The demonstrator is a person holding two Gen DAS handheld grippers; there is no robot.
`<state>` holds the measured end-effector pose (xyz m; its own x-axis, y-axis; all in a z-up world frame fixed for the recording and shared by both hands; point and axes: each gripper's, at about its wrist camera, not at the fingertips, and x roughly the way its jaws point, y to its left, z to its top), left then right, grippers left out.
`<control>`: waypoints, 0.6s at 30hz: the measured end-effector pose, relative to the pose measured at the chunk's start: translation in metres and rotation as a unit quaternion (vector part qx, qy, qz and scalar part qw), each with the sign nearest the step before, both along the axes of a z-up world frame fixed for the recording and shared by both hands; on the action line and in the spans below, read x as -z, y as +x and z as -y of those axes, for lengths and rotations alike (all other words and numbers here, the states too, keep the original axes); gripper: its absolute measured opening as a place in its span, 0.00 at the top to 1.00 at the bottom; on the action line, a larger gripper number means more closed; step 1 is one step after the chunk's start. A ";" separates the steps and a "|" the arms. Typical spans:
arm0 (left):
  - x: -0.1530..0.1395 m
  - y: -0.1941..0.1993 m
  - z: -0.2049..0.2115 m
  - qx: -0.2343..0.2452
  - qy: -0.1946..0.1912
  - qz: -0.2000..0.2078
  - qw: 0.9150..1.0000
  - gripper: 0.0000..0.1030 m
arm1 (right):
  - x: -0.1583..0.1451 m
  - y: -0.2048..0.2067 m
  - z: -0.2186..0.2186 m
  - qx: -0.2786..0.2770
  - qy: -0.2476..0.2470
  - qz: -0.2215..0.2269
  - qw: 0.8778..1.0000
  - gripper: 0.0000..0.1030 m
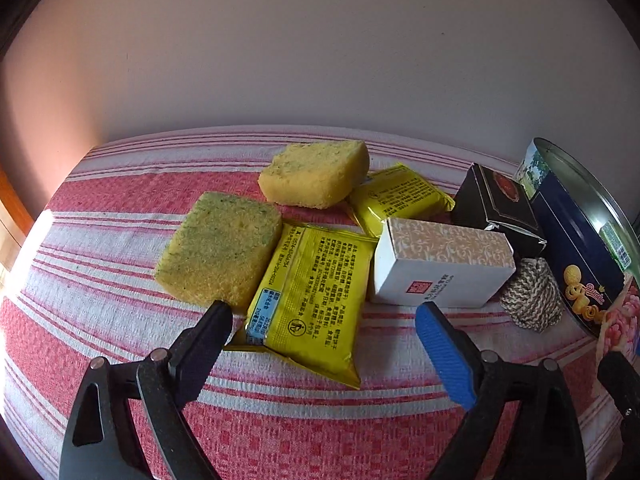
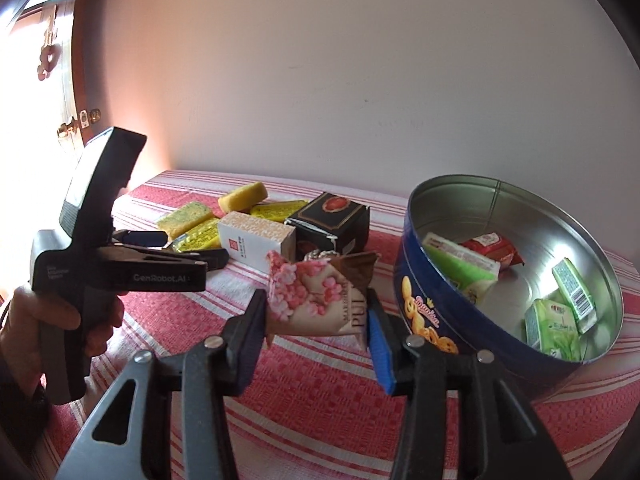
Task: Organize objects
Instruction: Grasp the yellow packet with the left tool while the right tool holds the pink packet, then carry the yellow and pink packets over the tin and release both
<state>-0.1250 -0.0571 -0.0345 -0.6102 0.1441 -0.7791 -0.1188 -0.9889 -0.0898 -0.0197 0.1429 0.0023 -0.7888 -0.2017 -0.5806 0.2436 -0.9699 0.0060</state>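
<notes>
A pink-blossom-printed snack packet (image 2: 316, 300) sat clamped between the pads of the right tool (image 2: 316, 320), held above the red-and-white striped cloth on the surface (image 2: 320, 392), just left of a round blue biscuit tin (image 2: 416, 280) that already contained green packets and a red one. The left tool (image 1: 324, 320), gripped in a person's hand (image 2: 52, 320), stood with its jaws apart and nothing pressed between them, poised over a yellow foil packet (image 1: 312, 288). Around that packet lay two yellow sponges (image 1: 220, 248), a second yellow packet (image 1: 400, 196), a white patterned carton (image 1: 440, 268), a black carton (image 1: 496, 208) and a ball of twine (image 1: 532, 296).
</notes>
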 end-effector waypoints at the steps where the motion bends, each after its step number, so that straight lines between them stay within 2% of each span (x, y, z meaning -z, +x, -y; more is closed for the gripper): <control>1: -0.001 -0.004 -0.002 -0.002 -0.001 -0.006 1.000 0.09 | 0.000 0.001 -0.001 0.000 0.001 -0.001 1.000 0.54; 5: 0.000 -0.013 -0.010 -0.003 -0.012 -0.003 1.000 0.14 | 0.002 -0.002 -0.002 -0.002 -0.004 0.008 1.000 0.54; 8: -0.004 -0.010 -0.006 0.000 0.013 -0.015 1.000 0.50 | 0.003 -0.004 -0.004 0.000 -0.012 0.016 1.000 0.54; 12: -0.004 -0.007 0.009 -0.014 0.068 -0.017 0.997 0.50 | 0.003 -0.004 -0.006 0.009 -0.016 0.014 1.000 0.54; 14: -0.007 0.000 0.017 -0.030 0.089 -0.031 0.995 0.50 | 0.003 -0.003 -0.005 0.012 -0.015 0.009 1.000 0.54; 18: -0.025 0.022 0.018 -0.071 0.074 -0.105 0.989 0.50 | -0.002 0.000 -0.010 0.019 -0.021 -0.011 1.000 0.54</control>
